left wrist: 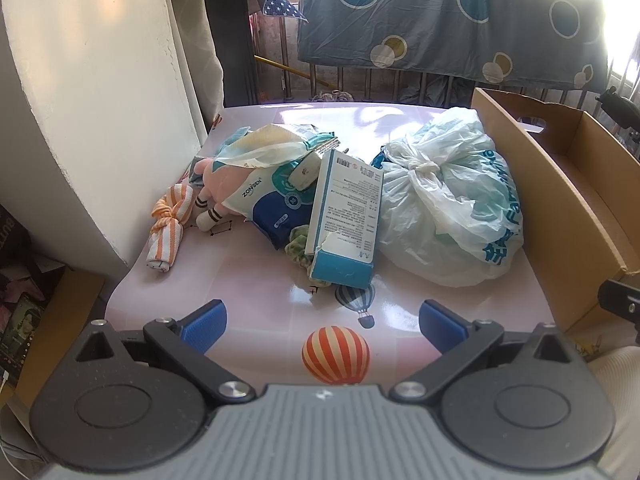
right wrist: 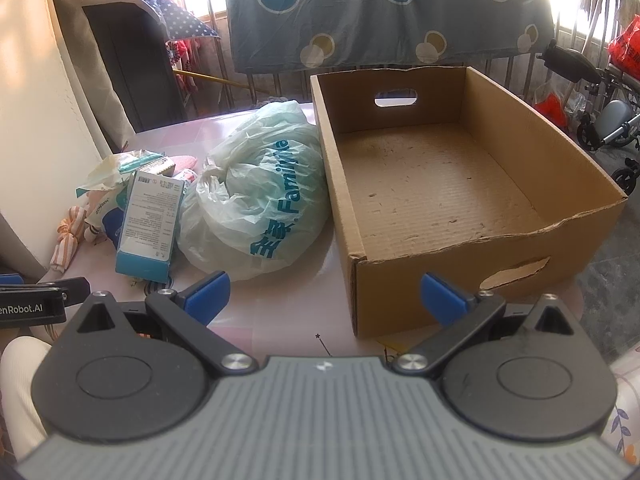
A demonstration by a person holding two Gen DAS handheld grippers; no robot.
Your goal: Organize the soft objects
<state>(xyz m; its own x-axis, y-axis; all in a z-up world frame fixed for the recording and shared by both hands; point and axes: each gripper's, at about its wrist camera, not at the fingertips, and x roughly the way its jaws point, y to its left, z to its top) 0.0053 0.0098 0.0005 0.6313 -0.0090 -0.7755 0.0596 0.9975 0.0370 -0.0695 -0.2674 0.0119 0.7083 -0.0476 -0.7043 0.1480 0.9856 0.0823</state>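
Note:
A pile lies on the pink table (left wrist: 256, 292): a knotted white plastic bag (left wrist: 444, 200) (right wrist: 260, 192), a blue-white carton (left wrist: 346, 216) (right wrist: 148, 220), a blue wipes pack (left wrist: 276, 208), a pink plush toy (left wrist: 224, 184) and an orange-striped knotted cloth (left wrist: 166, 232) (right wrist: 66, 240). An empty cardboard box (right wrist: 440, 184) (left wrist: 560, 184) stands right of the bag. My left gripper (left wrist: 322, 326) is open and empty, near the table's front edge, short of the carton. My right gripper (right wrist: 324, 294) is open and empty, before the box's front left corner.
A white wall block (left wrist: 100, 100) borders the table on the left. A spotted blue sheet (right wrist: 384, 12) hangs on railings behind. A wheelchair (right wrist: 600, 120) stands far right. Clutter and cardboard (left wrist: 40, 300) sit on the floor at left.

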